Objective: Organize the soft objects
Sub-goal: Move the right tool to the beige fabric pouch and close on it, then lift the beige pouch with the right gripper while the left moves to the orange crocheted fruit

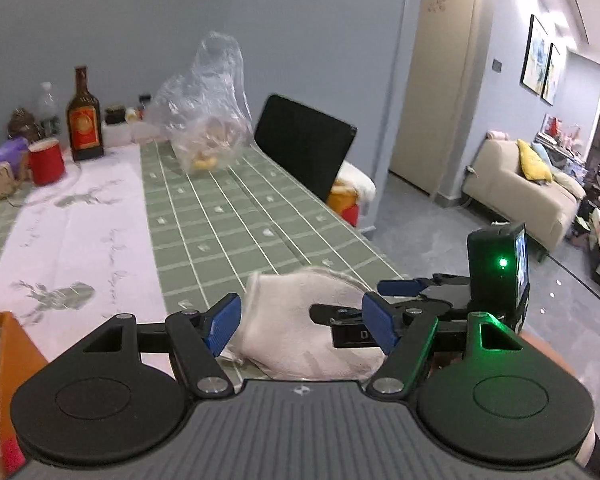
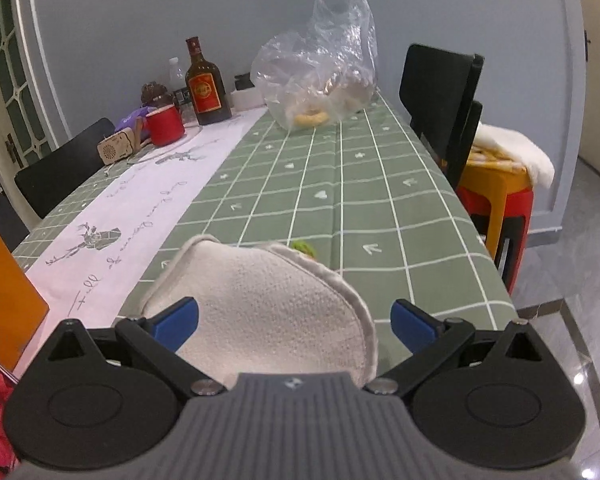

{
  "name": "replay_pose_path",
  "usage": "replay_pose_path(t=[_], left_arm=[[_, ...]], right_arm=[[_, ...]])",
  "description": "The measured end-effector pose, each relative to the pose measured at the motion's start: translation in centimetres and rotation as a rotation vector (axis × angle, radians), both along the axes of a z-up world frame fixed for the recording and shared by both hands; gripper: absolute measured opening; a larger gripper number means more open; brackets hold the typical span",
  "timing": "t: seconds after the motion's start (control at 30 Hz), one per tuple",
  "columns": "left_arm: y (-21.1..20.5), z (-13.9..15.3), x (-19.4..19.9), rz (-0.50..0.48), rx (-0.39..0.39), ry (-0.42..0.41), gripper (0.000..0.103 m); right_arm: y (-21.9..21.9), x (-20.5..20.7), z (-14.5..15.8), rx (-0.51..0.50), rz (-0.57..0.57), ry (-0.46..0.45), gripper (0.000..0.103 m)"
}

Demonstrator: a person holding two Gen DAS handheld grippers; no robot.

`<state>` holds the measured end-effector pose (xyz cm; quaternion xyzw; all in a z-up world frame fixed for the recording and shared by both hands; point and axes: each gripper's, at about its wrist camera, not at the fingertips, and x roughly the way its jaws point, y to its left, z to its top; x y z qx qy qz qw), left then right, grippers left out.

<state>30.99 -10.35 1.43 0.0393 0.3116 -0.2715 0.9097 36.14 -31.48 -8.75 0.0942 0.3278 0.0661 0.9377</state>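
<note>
Right wrist: fingers [image 2: 176,322] wide, straddling cloth [image 2: 268,312]

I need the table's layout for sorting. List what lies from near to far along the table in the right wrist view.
White cloth between the open jaws → small green thing just behind it → clear plastic bag at the far end.
</note>
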Motion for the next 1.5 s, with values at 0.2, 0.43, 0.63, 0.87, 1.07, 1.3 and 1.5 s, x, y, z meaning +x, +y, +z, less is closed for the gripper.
replay_pose_path(t=[0.2, 0.43, 0.63, 0.87, 1.07, 1.3, 1.5], left_arm=[[-0.6, -1.5, 1.0, 0.014, -0.001, 0.051, 0.079], [-0.1, -1.8, 1.4, 0.028, -0.012, 0.087, 0.08], [1.2, -2.0, 2.3, 0.115, -0.064, 0.141, 0.079], [1.4, -2.1, 2.7, 0.152, -0.074, 0.167, 0.078], [1.5, -2.2, 2.8, 0.179, -0.085, 0.167, 0.078], [1.3, -2.1, 2.8, 0.175, -0.076, 0.168, 0.078], [1.3, -2.2, 2.8, 0.164, -0.076, 0.172, 0.078]], right_arm=[[-0.1, 0.7, -1.5, 0.02, -0.011, 0.041, 0.1], [0.5, -0.2, -1.8, -0.053, 0.067, 0.017, 0.063], [-2.6, -1.3, -1.1, 0.132, 0.115, 0.034, 0.004], [-4.1, -5.0, 3.1, 0.249, 0.219, -0.097, 0.002], [-2.9, -5.9, 3.6, 0.224, 0.339, -0.117, 0.004], [0.4, -2.8, 0.0, 0.348, 0.446, 0.004, 0.042], [2.7, 0.0, -2.4, 0.504, 0.398, 0.128, 0.048]])
